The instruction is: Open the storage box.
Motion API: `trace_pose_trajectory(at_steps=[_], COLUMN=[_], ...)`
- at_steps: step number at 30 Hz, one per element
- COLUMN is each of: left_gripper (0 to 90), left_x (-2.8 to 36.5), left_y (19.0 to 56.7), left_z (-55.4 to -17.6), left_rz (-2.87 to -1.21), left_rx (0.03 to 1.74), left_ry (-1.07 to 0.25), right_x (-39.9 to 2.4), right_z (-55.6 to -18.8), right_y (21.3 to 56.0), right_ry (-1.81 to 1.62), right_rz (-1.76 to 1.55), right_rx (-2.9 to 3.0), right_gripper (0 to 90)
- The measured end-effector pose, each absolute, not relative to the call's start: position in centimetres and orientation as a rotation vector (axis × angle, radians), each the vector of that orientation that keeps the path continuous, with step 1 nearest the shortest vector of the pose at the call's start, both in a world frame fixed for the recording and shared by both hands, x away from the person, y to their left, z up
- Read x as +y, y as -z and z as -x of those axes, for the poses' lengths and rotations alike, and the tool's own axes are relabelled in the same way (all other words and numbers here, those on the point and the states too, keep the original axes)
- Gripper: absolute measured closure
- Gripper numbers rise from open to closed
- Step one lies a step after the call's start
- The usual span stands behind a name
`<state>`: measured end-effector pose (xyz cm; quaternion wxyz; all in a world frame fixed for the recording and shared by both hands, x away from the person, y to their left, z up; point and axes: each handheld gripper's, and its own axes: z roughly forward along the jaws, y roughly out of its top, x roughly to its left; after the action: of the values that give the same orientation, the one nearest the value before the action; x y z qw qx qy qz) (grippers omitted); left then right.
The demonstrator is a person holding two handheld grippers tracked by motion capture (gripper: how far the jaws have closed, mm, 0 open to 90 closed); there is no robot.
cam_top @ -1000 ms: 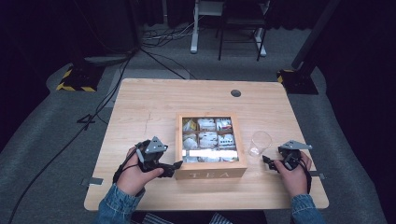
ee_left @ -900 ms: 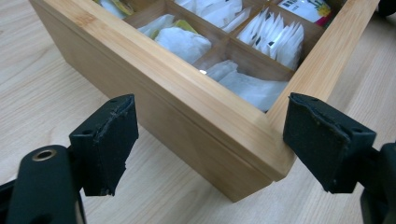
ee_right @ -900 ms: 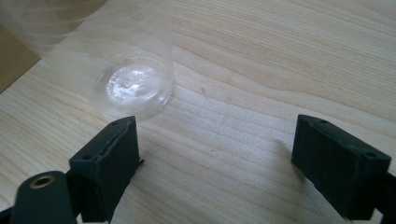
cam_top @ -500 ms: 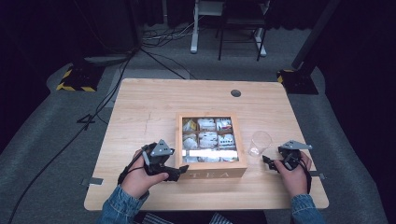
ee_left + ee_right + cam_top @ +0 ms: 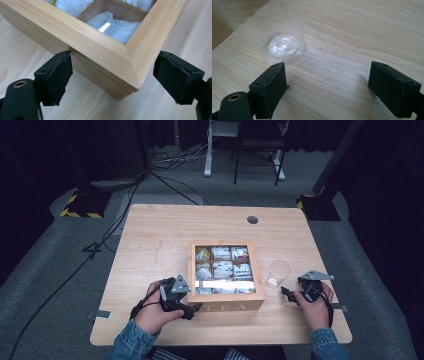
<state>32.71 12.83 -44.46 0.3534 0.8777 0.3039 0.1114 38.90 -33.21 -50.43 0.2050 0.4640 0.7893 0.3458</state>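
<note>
Evidently our left gripper [image 5: 192, 308] has closed in on the tea box [image 5: 226, 305] over the past second; its near corner now sits between the wide-open jaws, ungripped. Our right gripper [image 5: 286, 292] holds position, spread and empty, the clear cup [image 5: 284, 47] just ahead-left.

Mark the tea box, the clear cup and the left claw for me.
tea box [image 5: 226, 307]: high view, front wall bearing the TEA lettering.
clear cup [image 5: 284, 46]: right gripper view, on its round base.
left claw [image 5: 112, 75]: left gripper view, midway between its open jaws, at the box corner.
</note>
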Motion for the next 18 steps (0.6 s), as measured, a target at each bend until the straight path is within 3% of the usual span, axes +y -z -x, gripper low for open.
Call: trace_pose_trajectory(at_steps=[9,18], left_gripper=[17.9,26.1], left_x=[12.8,12.87], left_y=[44.33,43.85], left_z=[-32.61,-32.28], left_rz=[-2.272,-2.286], left_rx=[0.789,0.808], left_ry=[-0.296,-0.289], right_x=[-33.21,-33.21], right_z=[-38.9,-38.9], right_y=[50.43,50.43], right_ry=[-0.964,-0.964], right_rz=[-1.294,-1.294], right_rx=[2.2,2.201], right_gripper=[14.8,14.8])
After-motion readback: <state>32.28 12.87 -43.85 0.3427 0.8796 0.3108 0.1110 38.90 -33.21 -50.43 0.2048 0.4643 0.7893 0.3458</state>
